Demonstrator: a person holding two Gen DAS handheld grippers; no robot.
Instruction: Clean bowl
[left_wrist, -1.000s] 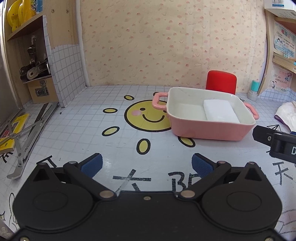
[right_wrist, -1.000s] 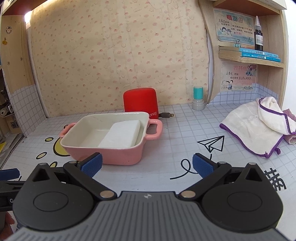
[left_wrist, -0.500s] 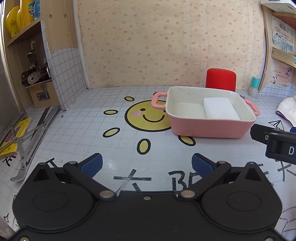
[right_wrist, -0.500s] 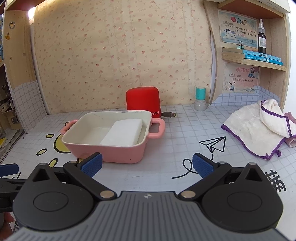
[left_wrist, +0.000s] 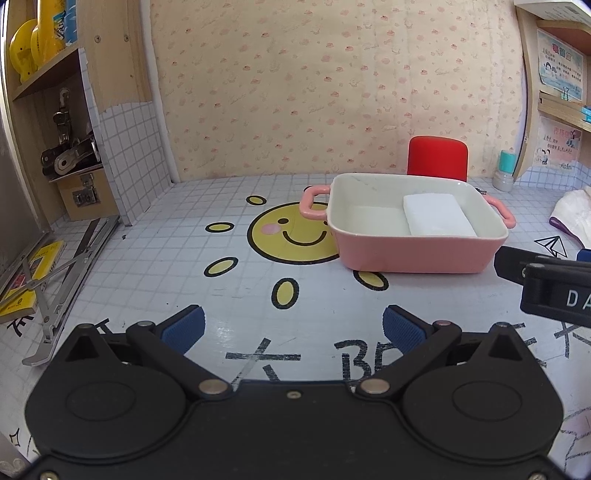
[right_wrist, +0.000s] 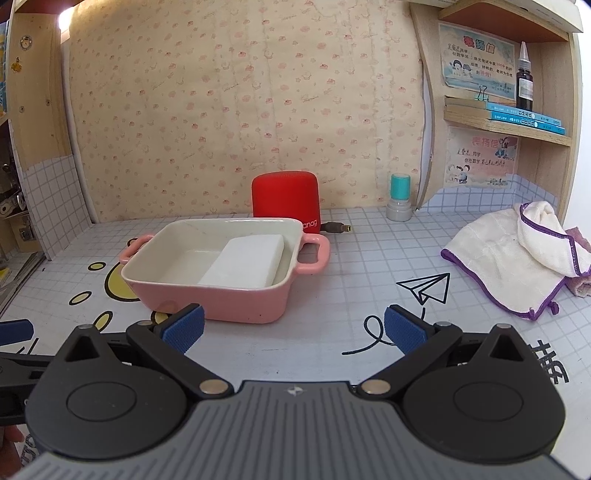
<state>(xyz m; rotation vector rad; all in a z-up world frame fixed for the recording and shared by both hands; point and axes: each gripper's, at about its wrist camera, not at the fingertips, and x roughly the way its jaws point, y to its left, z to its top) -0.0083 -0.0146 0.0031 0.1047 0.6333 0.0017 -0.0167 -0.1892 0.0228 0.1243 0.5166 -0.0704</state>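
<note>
A pink two-handled bowl (right_wrist: 218, 273) is seen on the tiled tabletop (right_wrist: 351, 258), a white sponge block (right_wrist: 247, 262) lying inside it. The left gripper (left_wrist: 293, 326) and right gripper (right_wrist: 293, 326) are held short of the bowl, jaws spread wide, nothing gripped. A purple-edged cloth (right_wrist: 513, 258) is bunched well to the right.

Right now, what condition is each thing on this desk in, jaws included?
Pink baking dish: upright on the desk, nothing gripping it.
White sponge block: lying inside the dish, toward its right-handle end.
Cream cloth: crumpled, right of the dish, untouched.
Red speaker: upright behind the dish.
Left gripper: jaws open, empty.
Right gripper: jaws open, empty.
</note>
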